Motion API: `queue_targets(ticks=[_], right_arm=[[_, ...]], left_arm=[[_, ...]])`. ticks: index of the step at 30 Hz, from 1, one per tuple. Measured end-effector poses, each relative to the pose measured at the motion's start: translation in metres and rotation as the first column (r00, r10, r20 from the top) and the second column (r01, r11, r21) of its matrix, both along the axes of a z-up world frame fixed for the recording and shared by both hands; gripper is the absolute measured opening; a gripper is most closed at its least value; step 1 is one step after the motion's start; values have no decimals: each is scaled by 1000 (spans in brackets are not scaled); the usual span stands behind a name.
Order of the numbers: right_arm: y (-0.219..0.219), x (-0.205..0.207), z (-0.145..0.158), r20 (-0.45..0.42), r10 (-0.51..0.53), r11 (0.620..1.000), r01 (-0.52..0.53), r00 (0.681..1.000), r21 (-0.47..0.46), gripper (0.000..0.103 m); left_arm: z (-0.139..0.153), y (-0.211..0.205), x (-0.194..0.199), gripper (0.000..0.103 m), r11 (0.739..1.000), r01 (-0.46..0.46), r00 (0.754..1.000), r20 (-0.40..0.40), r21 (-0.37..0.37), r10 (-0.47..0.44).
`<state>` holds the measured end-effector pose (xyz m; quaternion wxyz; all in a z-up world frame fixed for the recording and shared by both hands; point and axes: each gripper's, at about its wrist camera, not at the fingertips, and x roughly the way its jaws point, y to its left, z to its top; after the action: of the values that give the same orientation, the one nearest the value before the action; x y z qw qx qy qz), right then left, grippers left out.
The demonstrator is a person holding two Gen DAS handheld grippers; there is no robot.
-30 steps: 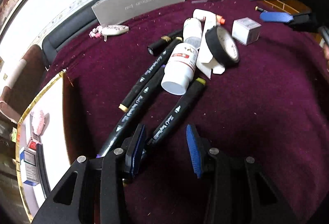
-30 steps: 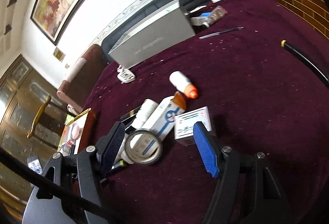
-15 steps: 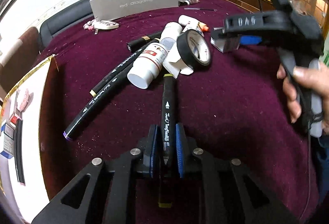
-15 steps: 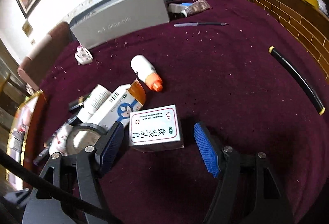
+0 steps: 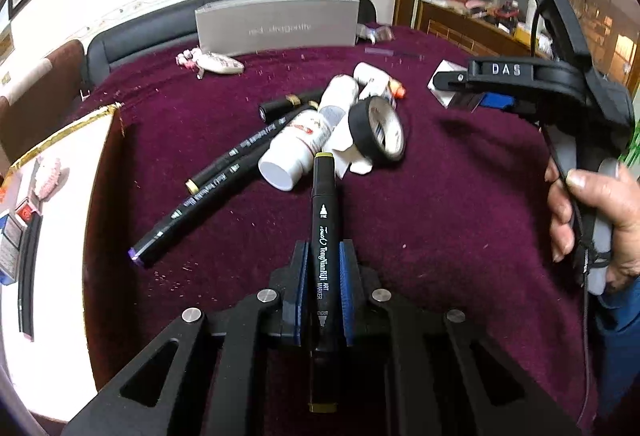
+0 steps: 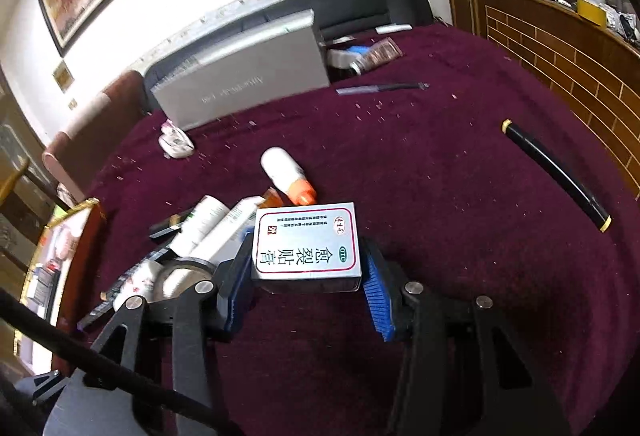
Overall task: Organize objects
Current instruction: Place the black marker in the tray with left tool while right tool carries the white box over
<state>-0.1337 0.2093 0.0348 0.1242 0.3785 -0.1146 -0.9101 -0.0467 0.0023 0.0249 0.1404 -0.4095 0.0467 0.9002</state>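
My left gripper (image 5: 323,278) is shut on a black art marker (image 5: 323,228) with olive-yellow ends, held just above the maroon cloth (image 5: 440,203). My right gripper (image 6: 306,272) is shut on a small white medicine box (image 6: 306,242) with a red border and Chinese print; its blue pads (image 6: 376,288) press the box's sides. The right gripper also shows in the left wrist view (image 5: 472,97). A pile lies mid-table: a black tape roll (image 5: 378,133), white bottles (image 5: 296,149), two more black markers (image 5: 212,195) and an orange-capped bottle (image 6: 286,175).
A grey box (image 5: 276,25) stands at the table's far edge with a small pink-white item (image 5: 218,63) in front of it. A gold-edged tray (image 5: 44,220) with small items lies left. A black marker (image 6: 556,175) and a pen (image 6: 380,87) lie right.
My left gripper closed on the marker and lifted it slightly away from the pile. My right gripper moved in around the medicine box and closed on it.
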Motion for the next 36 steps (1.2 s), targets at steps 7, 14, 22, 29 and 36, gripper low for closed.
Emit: queue_targets(ticks=[7, 14, 22, 29, 36], right_arm=[[-22, 16, 15, -64, 86, 996, -88, 994, -20, 47], [-52, 33, 18, -88, 200, 979, -203, 976, -31, 47], [-87, 60, 26, -160, 317, 947, -321, 935, 0, 48], [-103, 76, 28, -162, 356, 933, -360, 920, 3, 48], [-123, 88, 33, -163, 399, 912, -408, 902, -26, 48]], left_arm=[[15, -9, 13, 11, 997, -55, 995, -83, -49, 51], [17, -22, 25, 11, 991, -107, 987, -126, -83, 96], [30, -38, 39, 11, 983, -157, 972, -190, -94, 137], [41, -57, 47, 11, 976, -201, 958, -225, -89, 177], [43, -79, 53, 11, 967, -243, 946, -236, -72, 220]])
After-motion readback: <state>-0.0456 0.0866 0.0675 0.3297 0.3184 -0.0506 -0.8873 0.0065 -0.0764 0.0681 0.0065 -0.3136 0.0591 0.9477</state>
